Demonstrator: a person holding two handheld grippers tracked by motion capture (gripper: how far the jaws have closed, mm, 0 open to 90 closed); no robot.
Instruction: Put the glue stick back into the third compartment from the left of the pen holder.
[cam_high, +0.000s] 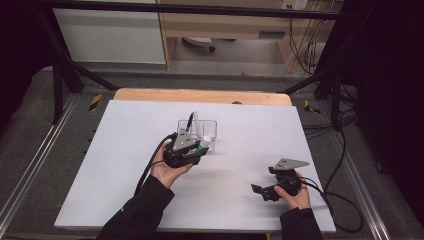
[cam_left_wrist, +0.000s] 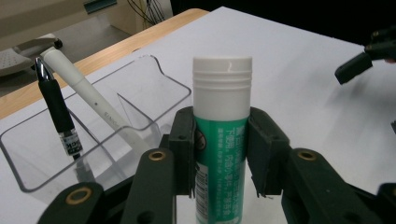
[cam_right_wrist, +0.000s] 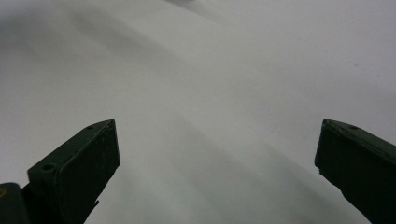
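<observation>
A green glue stick (cam_left_wrist: 222, 154) with a white cap stands upright between the jaws of my left gripper (cam_left_wrist: 220, 135), which is shut on its body. From above, the left gripper (cam_high: 200, 148) is right in front of a clear plastic holder (cam_high: 210, 129). The holder (cam_left_wrist: 154, 77) has a black pen (cam_left_wrist: 58, 109) and a white pen (cam_left_wrist: 88, 95) leaning in its left compartment. My right gripper (cam_high: 264, 180) hovers low over the table at the front right, and its jaws (cam_right_wrist: 217, 158) are wide apart with nothing between them.
A white sheet (cam_high: 125, 165) covers the table, with a wooden edge (cam_high: 200, 95) at the far side. Cables (cam_high: 345, 200) trail off the table's right side. Black frame legs (cam_high: 60, 85) stand beyond the far corners.
</observation>
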